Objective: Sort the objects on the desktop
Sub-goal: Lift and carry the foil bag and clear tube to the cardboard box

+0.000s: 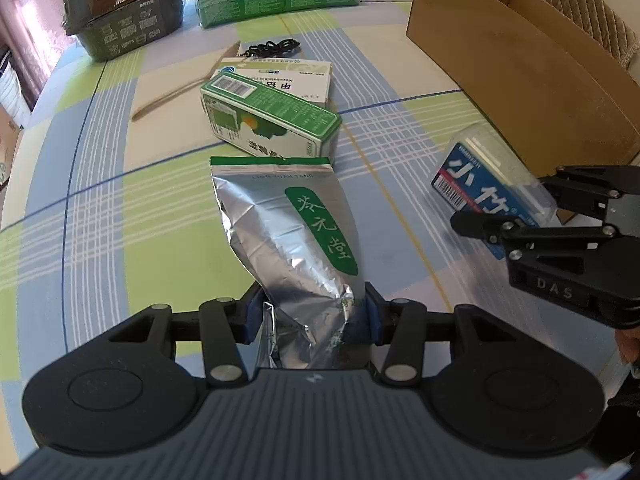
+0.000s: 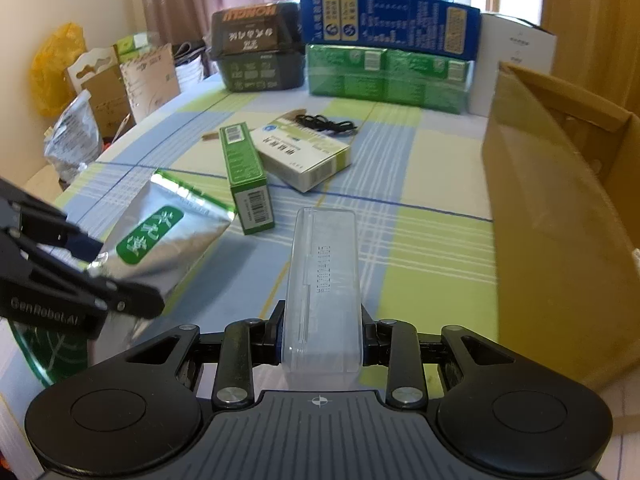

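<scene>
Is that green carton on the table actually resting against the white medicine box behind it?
Touching. In the right wrist view the green carton lies with its side pressed against the white medicine box, no tablecloth showing between them.

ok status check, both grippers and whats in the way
Left gripper shut on foil pouch. Right gripper shut on clear case. Green box and white box lie ahead; cardboard box to the right.

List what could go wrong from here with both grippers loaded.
1. The left gripper pinches the foil pouch only at one crumpled end; the long body could swing or slip.
2. The right gripper grips the smooth clear plastic case at its end; it might slide out near the cardboard box.
</scene>
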`<act>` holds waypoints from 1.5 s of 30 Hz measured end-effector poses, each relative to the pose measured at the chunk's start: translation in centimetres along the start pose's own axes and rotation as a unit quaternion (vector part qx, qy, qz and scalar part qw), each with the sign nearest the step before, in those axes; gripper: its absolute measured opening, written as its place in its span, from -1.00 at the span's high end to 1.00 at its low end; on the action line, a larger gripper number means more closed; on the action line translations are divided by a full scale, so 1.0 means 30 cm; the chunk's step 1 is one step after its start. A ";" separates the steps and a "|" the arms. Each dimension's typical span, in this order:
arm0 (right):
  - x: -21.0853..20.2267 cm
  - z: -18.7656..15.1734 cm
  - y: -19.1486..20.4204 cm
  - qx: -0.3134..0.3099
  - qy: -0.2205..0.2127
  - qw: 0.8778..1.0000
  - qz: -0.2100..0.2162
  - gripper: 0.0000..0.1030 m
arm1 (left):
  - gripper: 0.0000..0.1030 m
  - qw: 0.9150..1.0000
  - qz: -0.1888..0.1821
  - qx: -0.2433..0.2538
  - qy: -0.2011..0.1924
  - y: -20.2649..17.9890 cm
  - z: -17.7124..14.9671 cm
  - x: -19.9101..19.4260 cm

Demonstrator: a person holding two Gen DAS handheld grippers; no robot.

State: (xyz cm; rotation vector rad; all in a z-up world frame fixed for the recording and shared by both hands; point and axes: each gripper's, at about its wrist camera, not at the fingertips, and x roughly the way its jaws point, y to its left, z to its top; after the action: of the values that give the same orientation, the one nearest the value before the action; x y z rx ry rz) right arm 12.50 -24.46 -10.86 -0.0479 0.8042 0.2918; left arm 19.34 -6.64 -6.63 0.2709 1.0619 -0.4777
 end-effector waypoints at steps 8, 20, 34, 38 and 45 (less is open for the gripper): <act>-0.106 -0.056 -0.031 0.020 -0.011 1.000 -0.013 0.44 | 0.15 1.000 0.001 -0.013 -0.007 -0.082 -0.041 -0.047; -0.238 -0.143 -0.043 0.034 -0.027 0.999 -0.030 0.44 | 0.16 0.999 -0.012 -0.026 -0.036 -0.230 -0.080 -0.140; -0.389 -0.122 -0.037 0.045 -0.048 0.997 -0.042 0.44 | 0.16 0.998 -0.008 -0.039 -0.055 -0.321 -0.124 -0.263; -0.432 -0.101 -0.054 0.048 -0.058 0.996 -0.046 0.44 | 0.15 0.997 -0.005 -0.035 -0.062 -0.340 -0.119 -0.298; -0.506 -0.071 -0.076 0.047 -0.079 0.995 -0.049 0.44 | 0.15 0.997 -0.003 -0.022 -0.075 -0.382 -0.091 -0.353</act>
State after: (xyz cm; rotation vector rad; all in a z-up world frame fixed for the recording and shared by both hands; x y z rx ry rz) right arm 1.68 -30.61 -1.63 0.0245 0.6545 0.1623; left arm 7.29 -12.79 1.60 0.1889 0.9256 -0.4716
